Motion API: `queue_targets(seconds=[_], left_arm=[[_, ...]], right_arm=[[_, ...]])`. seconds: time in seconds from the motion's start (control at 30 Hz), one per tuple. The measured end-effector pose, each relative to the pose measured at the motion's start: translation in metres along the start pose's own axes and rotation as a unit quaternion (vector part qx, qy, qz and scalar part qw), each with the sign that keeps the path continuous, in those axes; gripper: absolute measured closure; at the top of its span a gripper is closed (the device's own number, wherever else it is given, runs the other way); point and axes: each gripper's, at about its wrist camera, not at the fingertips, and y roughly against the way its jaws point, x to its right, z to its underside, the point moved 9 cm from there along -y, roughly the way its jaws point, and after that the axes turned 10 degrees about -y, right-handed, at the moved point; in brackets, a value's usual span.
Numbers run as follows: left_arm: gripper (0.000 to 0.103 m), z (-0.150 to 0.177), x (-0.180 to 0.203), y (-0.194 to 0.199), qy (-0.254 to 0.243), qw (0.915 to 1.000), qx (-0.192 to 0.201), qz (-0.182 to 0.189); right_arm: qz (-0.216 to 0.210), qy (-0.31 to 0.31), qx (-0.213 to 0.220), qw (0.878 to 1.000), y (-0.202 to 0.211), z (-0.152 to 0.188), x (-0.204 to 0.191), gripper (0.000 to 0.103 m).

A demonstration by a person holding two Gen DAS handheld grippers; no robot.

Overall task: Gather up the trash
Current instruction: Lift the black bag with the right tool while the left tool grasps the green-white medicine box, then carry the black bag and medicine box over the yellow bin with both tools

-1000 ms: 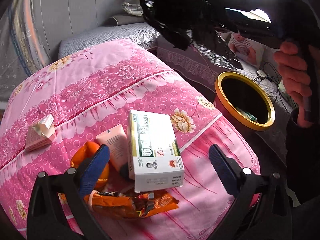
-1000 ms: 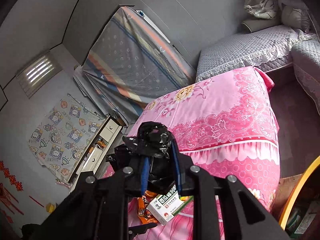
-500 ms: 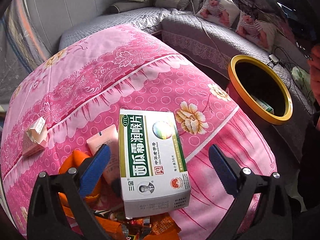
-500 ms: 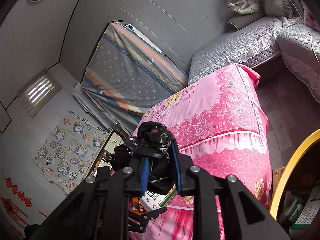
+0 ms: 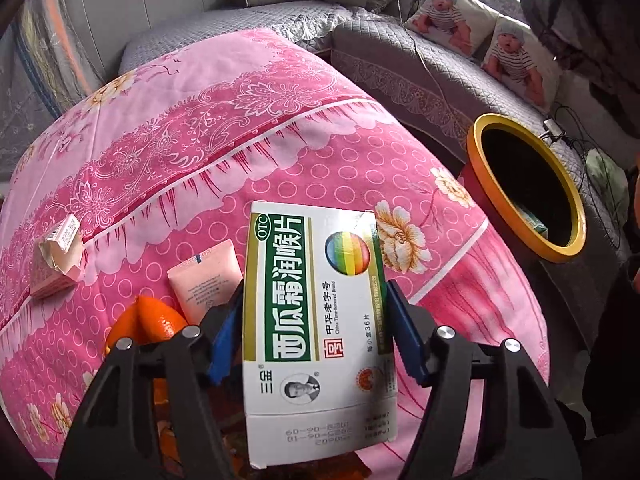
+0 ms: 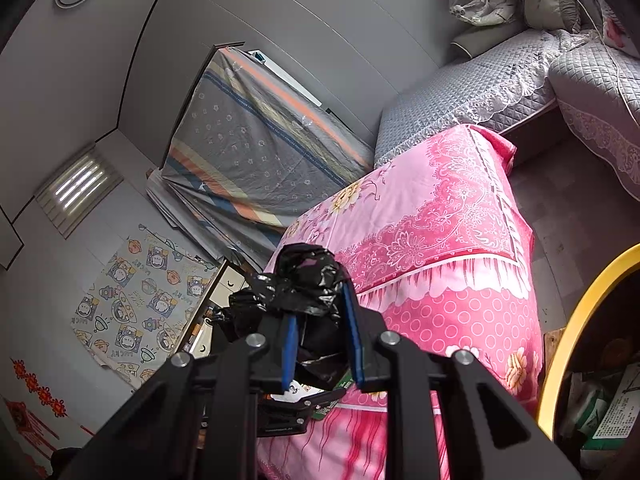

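Item 1, nearest: your left gripper point(image 5: 314, 332), jaws just closed in from wide, blue pads now against the two long sides of the medicine box point(image 5: 316, 320). The box lies flat on the pink floral cloth point(image 5: 320, 152), printed face up. Expect it to be light, hollow card: stiff along its edges, easily crushed across its broad faces. Keep your hold on the long sides near the middle and press no harder than needed.

Item 2: orange wrapper point(image 5: 144, 324), just left of the box, partly under your left finger; looks thin and slippery.

Item 3: pink tube point(image 5: 206, 276), beside the box's left edge; soft, squeezable.

Item 4: small torn carton point(image 5: 58, 256), well to the left, already crumpled.

Item 5: your right gripper point(image 6: 322, 344), jaws fully closed on a bunched black plastic bag point(image 6: 304, 280); limp film, so it may slide.

Item 6, farthest: yellow-rimmed bin point(image 5: 524, 188), off the cloth's right edge, some packaging already inside.
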Motion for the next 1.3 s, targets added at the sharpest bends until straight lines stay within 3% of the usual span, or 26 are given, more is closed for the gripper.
queue_targets(seconds=[0.13, 0.3, 0.4, 0.57, 0.9, 1.3], left_arm=[[0.041, -0.007, -0.004, 0.046, 0.010, 0.9979, 0.064, -0.003], [0.041, -0.002, -0.025, 0.104, 0.040, 0.9878, 0.139, -0.058], [0.041, 0.004, -0.034, 0.129, 0.052, 0.9796, 0.167, -0.098], [0.041, 0.002, -0.036, 0.150, 0.052, 0.9722, 0.197, -0.115], [0.041, -0.026, -0.011, 0.164, 0.026, 0.9659, 0.239, -0.095], [0.041, -0.082, 0.034, 0.153, -0.020, 0.9639, 0.257, -0.068]], right_arm=[[-0.007, -0.002, -0.006, 1.000, -0.002, 0.002, -0.005, 0.083], [-0.012, 0.001, -0.018, 1.000, -0.012, 0.008, -0.016, 0.083], [-0.008, 0.005, -0.025, 1.000, -0.020, 0.013, -0.022, 0.083], [-0.008, 0.004, -0.028, 1.000, -0.028, 0.018, -0.030, 0.083], [0.010, -0.003, 0.008, 1.000, -0.006, 0.007, -0.024, 0.083], [0.060, -0.027, 0.091, 0.994, 0.060, -0.017, 0.033, 0.083]])
